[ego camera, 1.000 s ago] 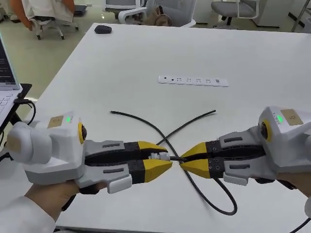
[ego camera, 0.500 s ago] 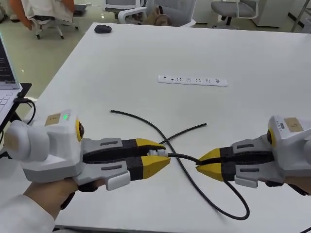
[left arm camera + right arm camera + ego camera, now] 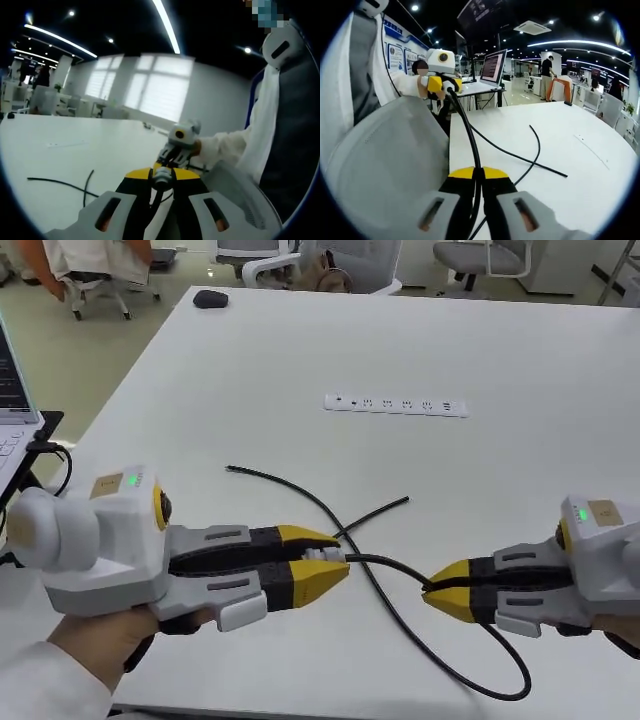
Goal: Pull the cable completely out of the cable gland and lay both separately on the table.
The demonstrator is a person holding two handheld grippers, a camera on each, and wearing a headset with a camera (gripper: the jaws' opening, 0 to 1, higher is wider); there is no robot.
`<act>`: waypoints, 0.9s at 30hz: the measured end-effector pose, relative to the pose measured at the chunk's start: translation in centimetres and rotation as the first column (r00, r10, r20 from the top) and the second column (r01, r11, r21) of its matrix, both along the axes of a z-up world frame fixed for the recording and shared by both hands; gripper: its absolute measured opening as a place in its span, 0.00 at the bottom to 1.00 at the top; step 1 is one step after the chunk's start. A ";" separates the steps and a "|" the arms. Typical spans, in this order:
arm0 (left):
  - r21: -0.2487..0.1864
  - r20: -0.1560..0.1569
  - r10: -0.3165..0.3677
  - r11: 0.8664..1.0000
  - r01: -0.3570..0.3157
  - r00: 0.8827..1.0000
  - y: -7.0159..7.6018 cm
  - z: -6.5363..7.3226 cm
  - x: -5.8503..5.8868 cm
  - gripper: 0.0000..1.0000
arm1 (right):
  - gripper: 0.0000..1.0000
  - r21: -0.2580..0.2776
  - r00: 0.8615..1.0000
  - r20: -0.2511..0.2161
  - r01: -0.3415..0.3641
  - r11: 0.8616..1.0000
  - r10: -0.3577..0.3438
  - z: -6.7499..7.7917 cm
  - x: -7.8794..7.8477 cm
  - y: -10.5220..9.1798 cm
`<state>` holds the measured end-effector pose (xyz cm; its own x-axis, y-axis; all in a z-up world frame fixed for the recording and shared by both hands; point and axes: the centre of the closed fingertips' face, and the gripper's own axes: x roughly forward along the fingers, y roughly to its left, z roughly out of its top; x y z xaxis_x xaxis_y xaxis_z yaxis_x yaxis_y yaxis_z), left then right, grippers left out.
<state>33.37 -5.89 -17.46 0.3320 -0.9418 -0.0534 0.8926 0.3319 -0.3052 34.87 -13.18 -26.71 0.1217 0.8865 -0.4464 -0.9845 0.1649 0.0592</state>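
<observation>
The right claw (image 3: 430, 592) has drawn further right of the left claw (image 3: 345, 562), baring more cable (image 3: 385, 564). Left claw clamps the cable gland (image 3: 323, 557); right clamps cable, above the counter (image 3: 400, 350). Extraction judged incomplete: tail apparently still threaded, neither item laid down.

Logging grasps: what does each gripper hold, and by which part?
The left gripper clamps the cable gland between its fingers; the right gripper pinches the black cable on the stretch leaving the gland.
</observation>
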 end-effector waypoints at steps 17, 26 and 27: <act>-0.036 -0.022 0.009 0.999 -0.010 1.000 0.1 0.5 0.1 0.17 | 0.15 0.040 1.000 -0.030 0.004 0.999 -0.002 2.6 -0.4 0.9; -0.019 -0.024 -0.006 1.000 0.005 1.000 -0.1 0.1 -0.1 0.17 | 0.21 0.092 0.993 0.044 -0.109 0.990 0.105 5.6 -1.9 4.7; -0.020 -0.025 -0.006 1.000 0.006 1.000 -0.2 0.1 -0.1 0.17 | 0.21 0.100 0.993 0.046 -0.116 0.988 0.112 5.8 -2.0 5.0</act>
<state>33.29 -6.04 -17.32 0.3252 -0.9447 -0.0430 0.8866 0.3204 -0.3336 32.85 -8.18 -20.92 0.0335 0.9365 -0.3491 -0.9984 0.0469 0.0301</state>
